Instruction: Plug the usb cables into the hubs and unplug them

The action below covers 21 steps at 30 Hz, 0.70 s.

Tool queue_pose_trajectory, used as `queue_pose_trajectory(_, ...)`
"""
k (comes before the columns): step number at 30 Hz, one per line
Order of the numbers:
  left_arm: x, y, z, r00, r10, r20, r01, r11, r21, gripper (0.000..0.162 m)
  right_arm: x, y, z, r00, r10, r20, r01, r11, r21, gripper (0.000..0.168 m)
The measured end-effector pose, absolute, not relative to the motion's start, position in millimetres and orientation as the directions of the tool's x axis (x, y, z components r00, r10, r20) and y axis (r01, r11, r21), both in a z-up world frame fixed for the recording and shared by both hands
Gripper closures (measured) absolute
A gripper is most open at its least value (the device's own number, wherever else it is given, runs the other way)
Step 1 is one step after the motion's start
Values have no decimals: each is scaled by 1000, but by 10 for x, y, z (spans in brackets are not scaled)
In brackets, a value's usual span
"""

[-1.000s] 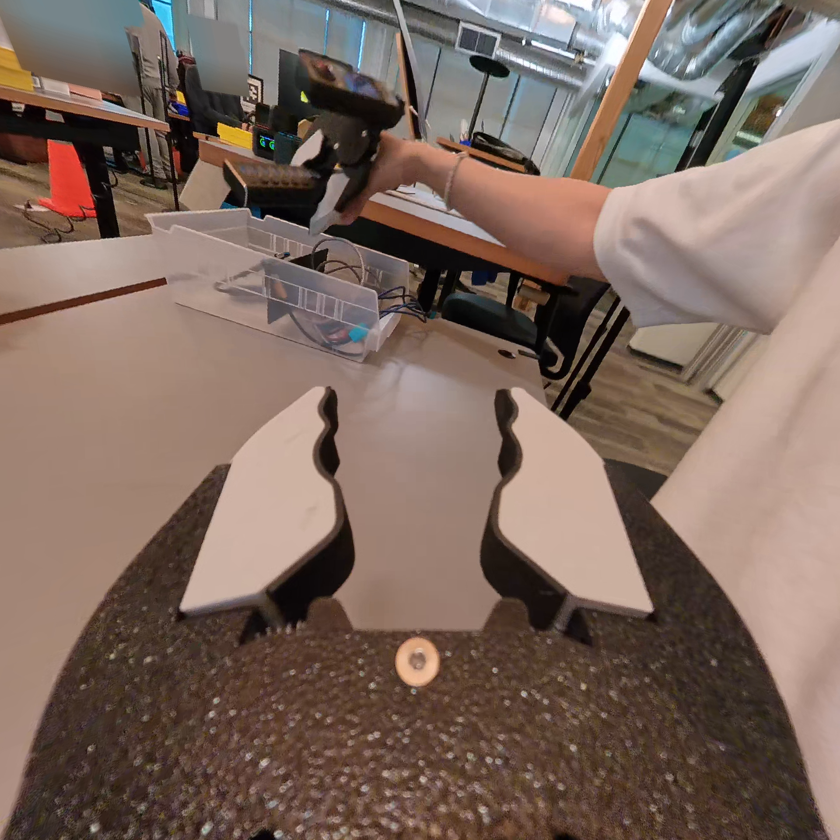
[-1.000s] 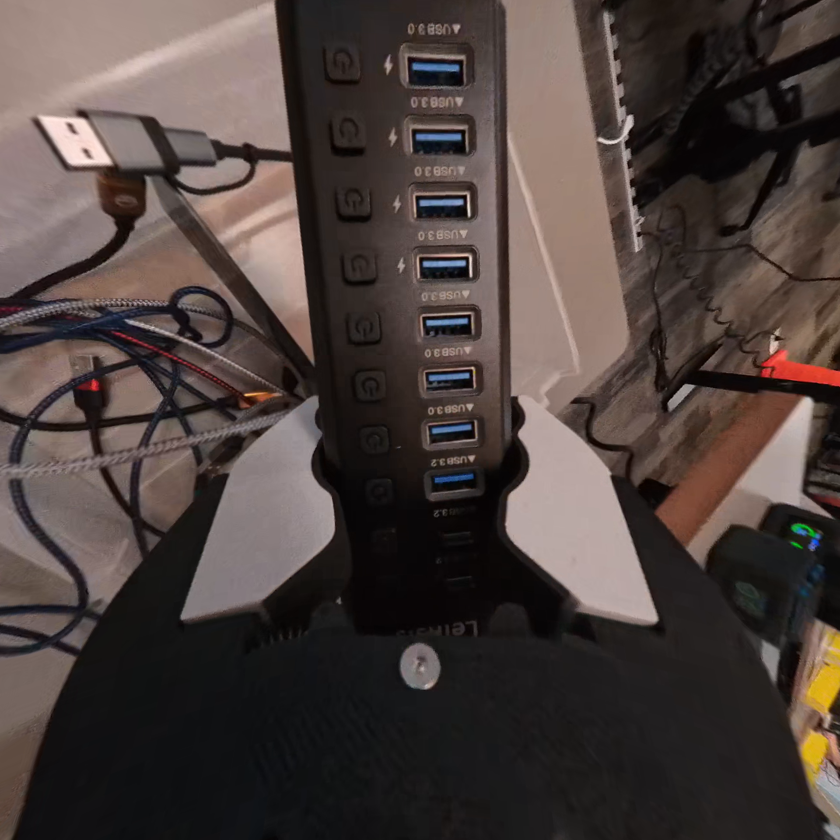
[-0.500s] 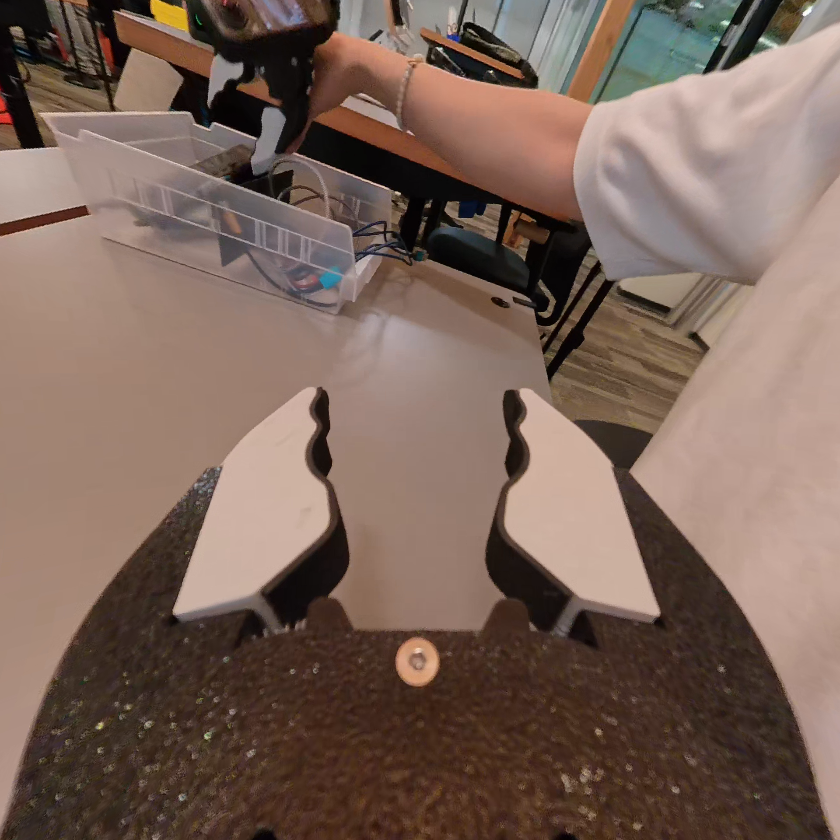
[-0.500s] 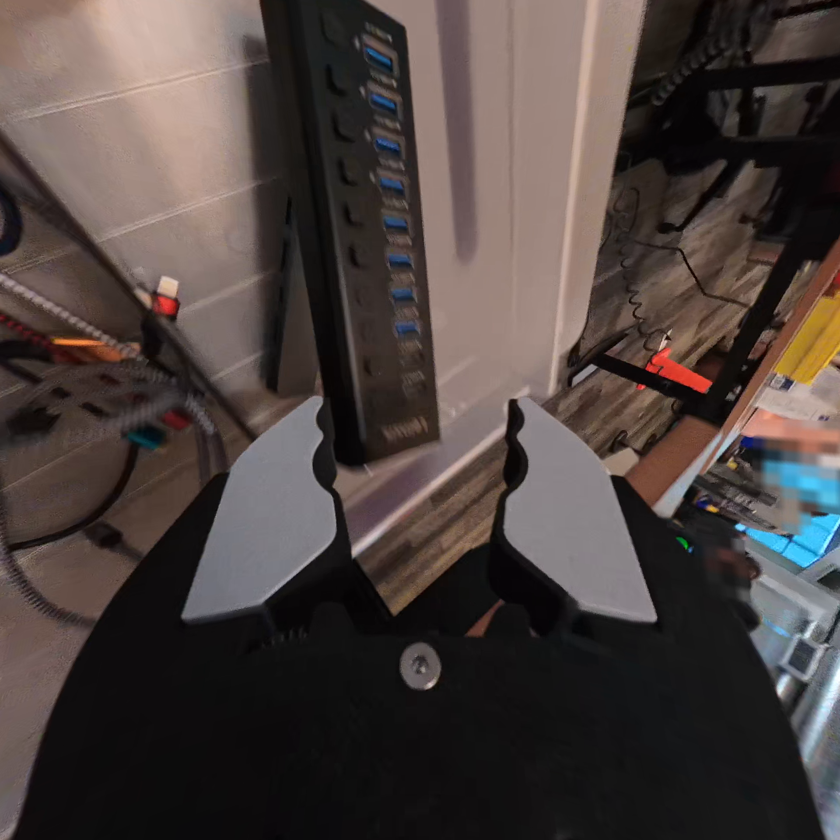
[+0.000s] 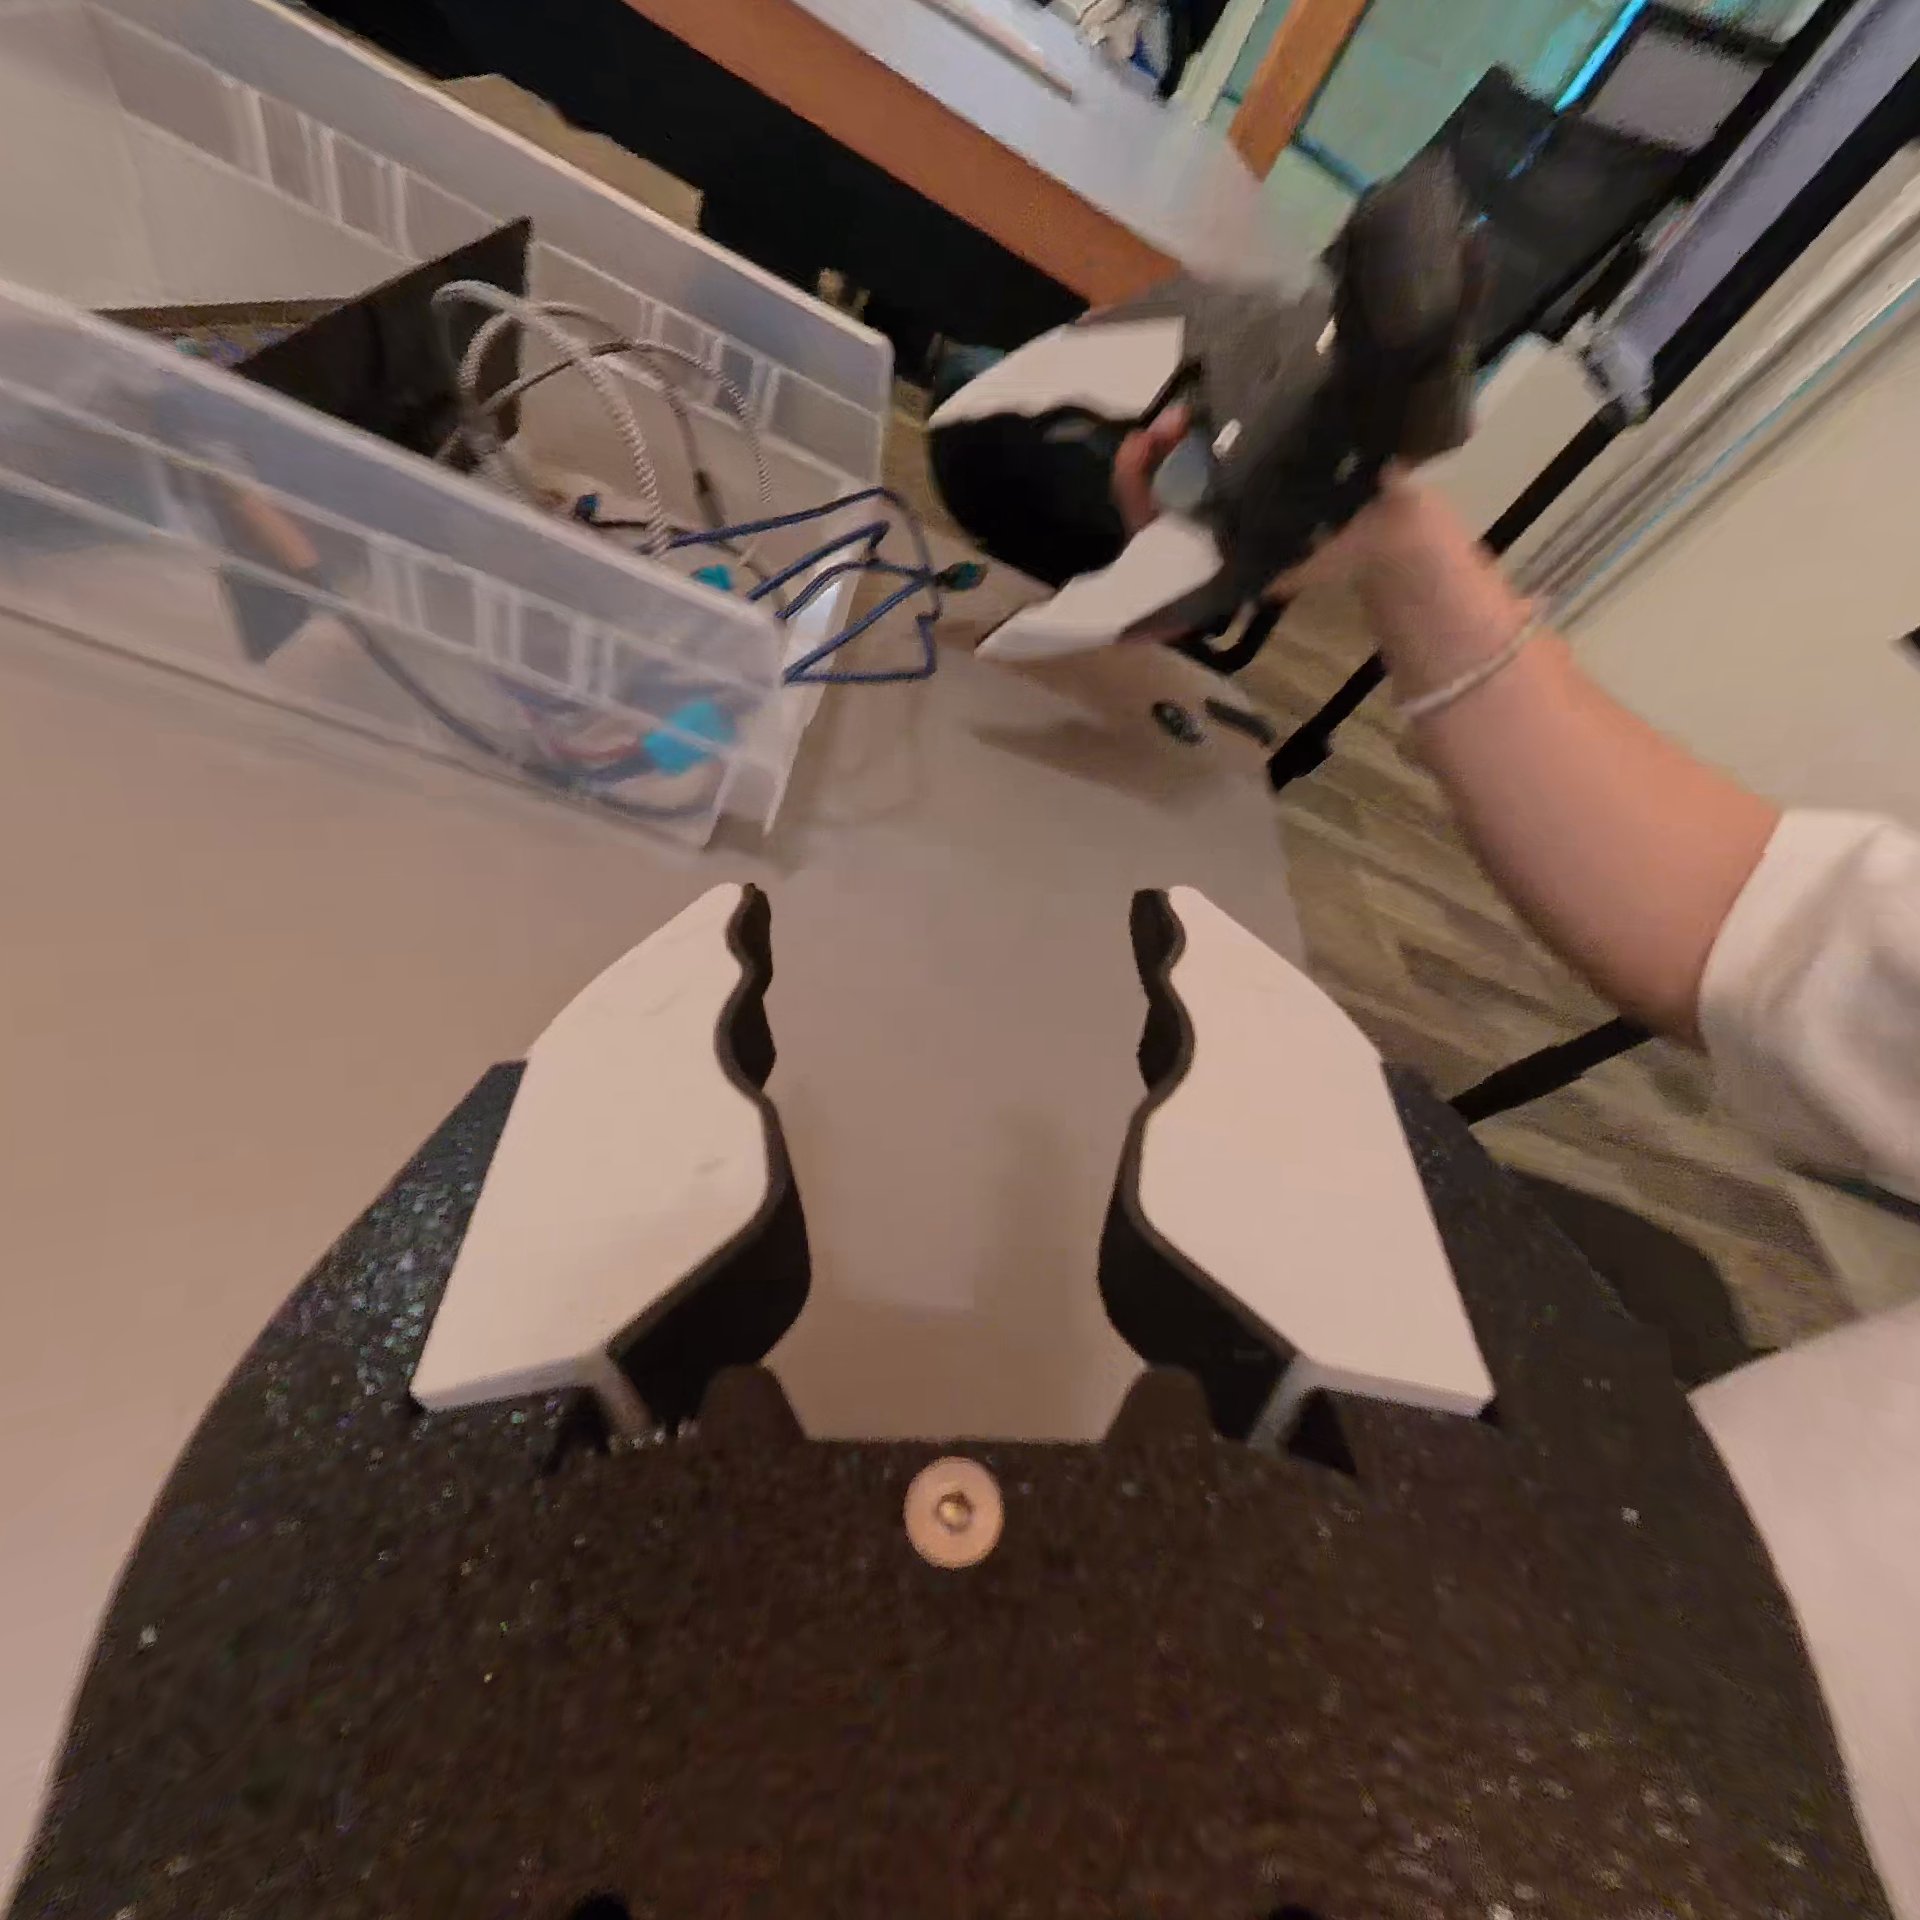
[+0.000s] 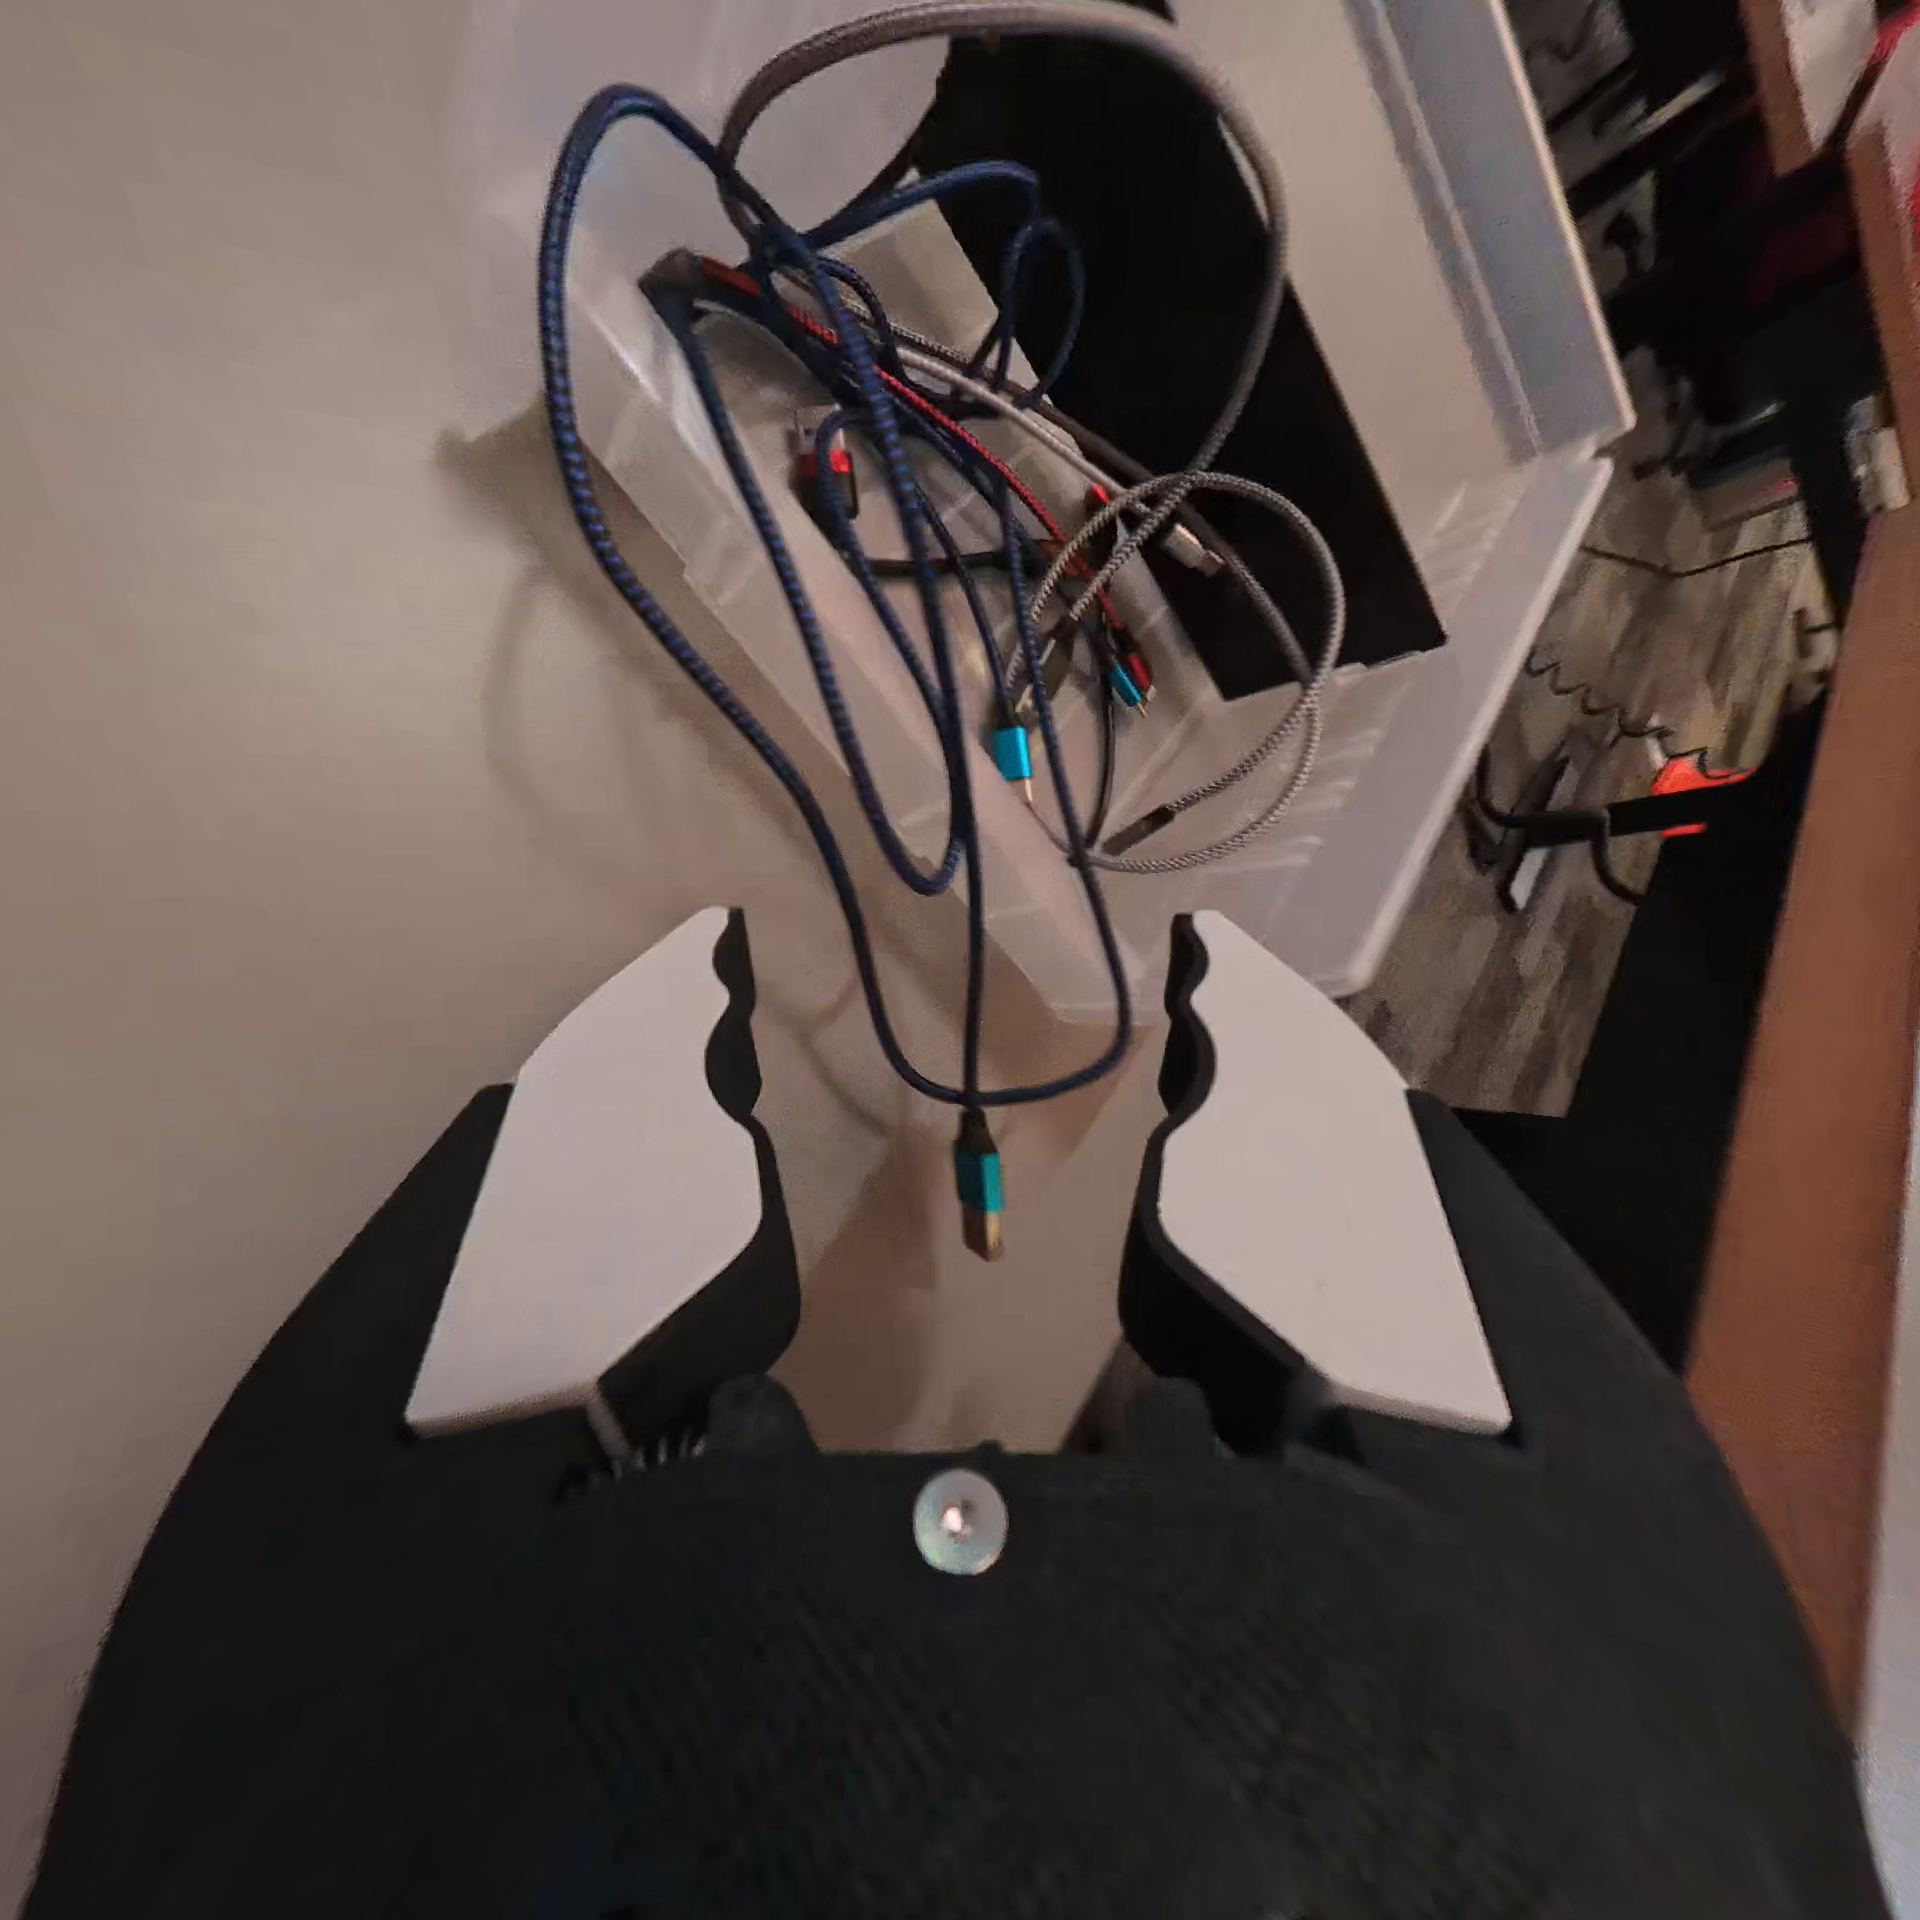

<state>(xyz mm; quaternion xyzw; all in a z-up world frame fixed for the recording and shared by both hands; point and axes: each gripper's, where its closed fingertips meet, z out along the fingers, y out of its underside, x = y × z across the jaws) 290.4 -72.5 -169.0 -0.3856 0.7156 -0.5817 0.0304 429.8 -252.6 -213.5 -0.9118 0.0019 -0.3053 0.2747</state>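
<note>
My right gripper (image 6: 961, 925) is open above the pale table (image 6: 260, 623). A blue braided usb cable (image 6: 665, 623) trails out of a clear plastic bin (image 6: 1507, 623), and its teal plug (image 6: 979, 1195) lies between my right fingers, untouched. Several more cables lie tangled in the bin, among them a grey braided one (image 6: 1320, 582) and one with a red plug (image 6: 831, 468). My left gripper (image 5: 951, 904) is open and empty over the table (image 5: 312, 1039). The left wrist view also shows the right gripper (image 5: 961, 535), open, beside the bin (image 5: 416, 582). No hub shows plainly.
A black piece (image 6: 1195, 312) stands inside the bin. The table's right edge (image 5: 1283, 831) drops to a wood-look floor (image 5: 1455, 987) with chair legs. A person's hand and forearm (image 5: 1558, 748) in a white sleeve reach across. A wooden desk edge (image 6: 1818, 935) stands at the right. My hands' fingertips stand some 25 cm from each other.
My right gripper let go of the black usb hub in the bin, then moved to the bin's near end over the blue cable's plug. My left gripper stayed open and moved closer to the bin.
</note>
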Motion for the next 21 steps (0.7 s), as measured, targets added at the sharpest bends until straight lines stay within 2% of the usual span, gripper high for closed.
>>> queue_pose_trajectory(1,2962,-851,-1658,-708,-553,438,-528,3,-849,96,4323,-2510,-2207,790,-177,587,179,-849,-497,91)
queue_pose_trajectory(5,3024,-1227,-1563,-734,-470,491,-546,-23,-838,99,4570,-2521,-2393,673,-113,731,242,-900,-362,92)
queue_pose_trajectory(7,2977,-1285,-1544,-747,-475,465,-520,-19,-854,100,4646,-2513,-2461,644,-38,764,297,-908,-296,109)
queue_pose_trajectory(8,2939,-1280,-1546,-750,-480,455,-510,-18,-860,101,4641,-2516,-2524,652,28,757,334,-908,-254,126)
queue_pose_trajectory(9,2897,-1256,-1556,-749,-486,450,-506,-19,-862,101,4656,-2504,-2506,636,59,769,366,-901,-233,132)
queue_pose_trajectory(11,2820,-1157,-1592,-741,-500,449,-505,-26,-863,104,4647,-2481,-2410,638,110,762,407,-888,-213,157)
queue_pose_trajectory(14,2783,-965,-1592,-712,-531,459,-496,-83,-864,109,4698,-2366,-2179,659,118,743,440,-861,-253,165)
queue_pose_trajectory(17,2777,-870,-1521,-698,-518,495,-487,-164,-858,114,4876,-2180,-1974,694,67,717,418,-848,-326,166)
queue_pose_trajectory(21,2778,-902,-1494,-704,-489,515,-498,-177,-849,114,5175,-1882,-2030,742,-26,670,333,-853,-402,165)
